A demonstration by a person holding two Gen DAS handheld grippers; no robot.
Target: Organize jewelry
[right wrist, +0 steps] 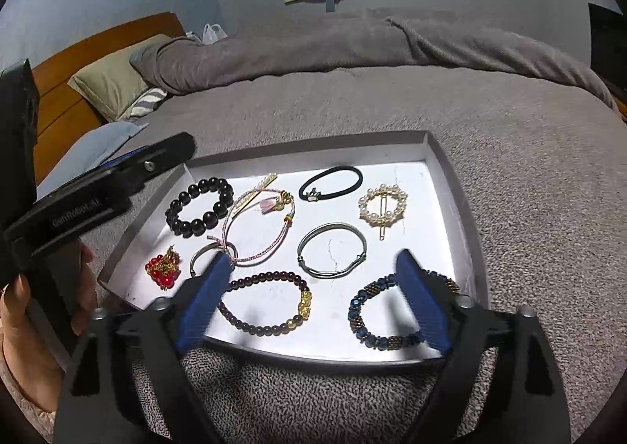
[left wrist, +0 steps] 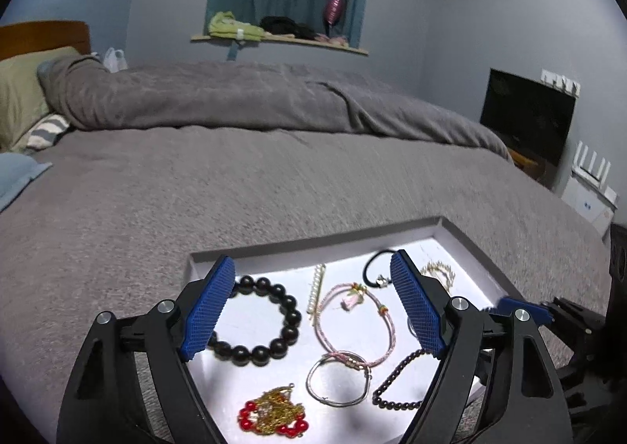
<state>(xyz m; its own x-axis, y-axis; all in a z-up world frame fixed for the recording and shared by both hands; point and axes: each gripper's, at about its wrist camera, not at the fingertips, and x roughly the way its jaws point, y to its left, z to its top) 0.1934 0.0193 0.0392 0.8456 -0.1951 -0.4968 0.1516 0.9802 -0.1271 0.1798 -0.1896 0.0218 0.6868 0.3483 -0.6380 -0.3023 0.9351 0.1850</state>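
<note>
Ten or so pieces lie in a shallow white cardboard tray [right wrist: 443, 185] on the grey bedspread [right wrist: 509, 130]. Left gripper [left wrist: 313, 310] hangs over the tray's left half, jaws wide apart, nothing held. Right gripper [right wrist: 313, 299] sits at the tray's near edge, jaws likewise apart and empty.

From tray centre in the right wrist view:
- black large-bead bracelet [right wrist: 199, 207] at 10 o'clock
- pink braided cord bracelet [right wrist: 258, 224], its loop lying over a thin silver bangle [right wrist: 203, 258] at 8
- red-and-gold bead cluster [right wrist: 162, 267] near the 8 o'clock corner
- black elastic hair tie [right wrist: 331, 182] at 12
- pearl ring hair clip [right wrist: 383, 205] at 2
- grey metal bangle [right wrist: 332, 255] about centre
- dark purple bead bracelet with gold charm [right wrist: 266, 303] at 6
- blue-and-bronze beaded bracelet [right wrist: 392, 310] at 5, partly behind the right finger

Judgement: sorting barely begun. Untangle the cord from the thin bangle first; pinch the cord on a free stretch, lift slowly, steady the bangle with the other gripper
</note>
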